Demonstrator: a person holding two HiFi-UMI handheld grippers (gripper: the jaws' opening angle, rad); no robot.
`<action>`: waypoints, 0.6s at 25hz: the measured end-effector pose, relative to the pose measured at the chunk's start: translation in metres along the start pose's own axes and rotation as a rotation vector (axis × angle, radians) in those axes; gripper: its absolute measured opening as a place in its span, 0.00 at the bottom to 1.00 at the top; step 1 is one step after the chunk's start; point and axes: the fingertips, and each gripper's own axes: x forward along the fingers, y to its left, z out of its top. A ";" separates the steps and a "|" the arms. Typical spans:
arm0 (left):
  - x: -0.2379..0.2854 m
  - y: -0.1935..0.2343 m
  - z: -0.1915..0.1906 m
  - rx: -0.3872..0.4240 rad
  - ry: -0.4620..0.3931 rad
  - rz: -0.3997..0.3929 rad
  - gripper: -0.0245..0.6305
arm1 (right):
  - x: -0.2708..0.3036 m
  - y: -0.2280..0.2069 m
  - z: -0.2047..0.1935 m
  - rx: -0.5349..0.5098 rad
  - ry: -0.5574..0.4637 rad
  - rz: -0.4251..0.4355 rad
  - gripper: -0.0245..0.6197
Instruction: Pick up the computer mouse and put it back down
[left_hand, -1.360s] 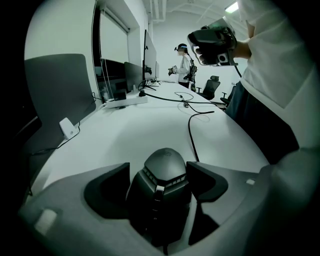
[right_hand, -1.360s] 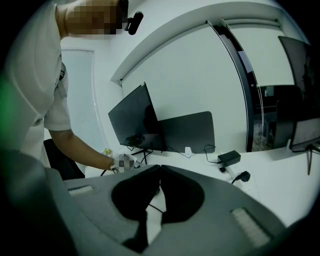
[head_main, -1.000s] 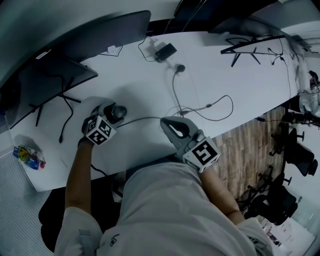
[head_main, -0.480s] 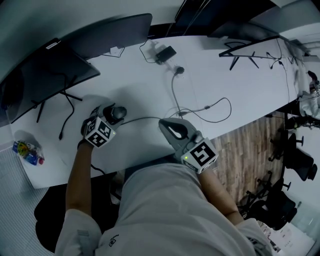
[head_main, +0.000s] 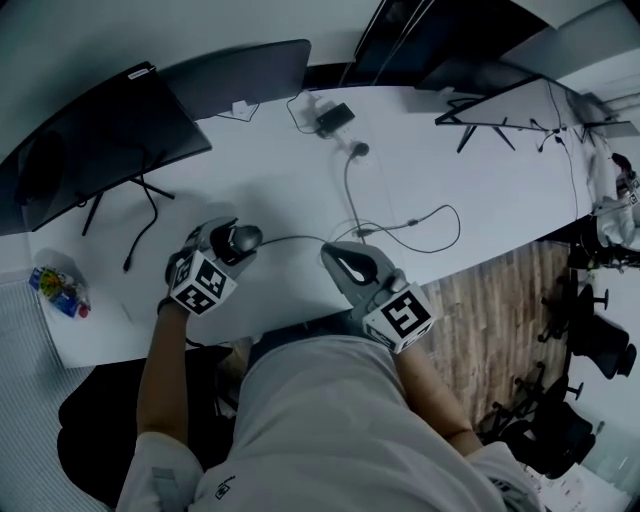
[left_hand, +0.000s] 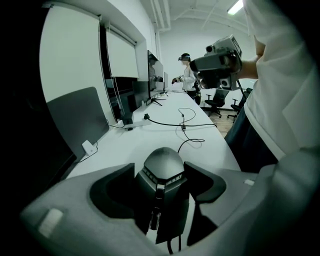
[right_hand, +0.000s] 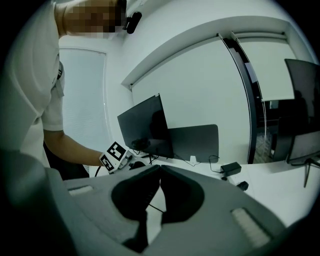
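Left gripper (head_main: 238, 242) is over the near part of the long white desk (head_main: 480, 150), below a dark monitor (head_main: 100, 130). Its jaws press on both sides of the computer mouse (left_hand: 162, 172). Right gripper (right_hand: 160, 170) has its jaws together with nothing between them. The thin mouse cable (head_main: 290, 237) runs between the two grippers.
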 end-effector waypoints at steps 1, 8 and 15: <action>-0.007 -0.002 0.005 -0.005 -0.011 0.010 0.53 | -0.001 0.003 0.003 -0.005 -0.008 0.006 0.04; -0.061 -0.011 0.046 -0.092 -0.141 0.121 0.53 | -0.005 0.023 0.014 -0.027 -0.032 0.044 0.04; -0.114 -0.030 0.070 -0.169 -0.242 0.227 0.53 | -0.010 0.046 0.024 -0.058 -0.051 0.085 0.04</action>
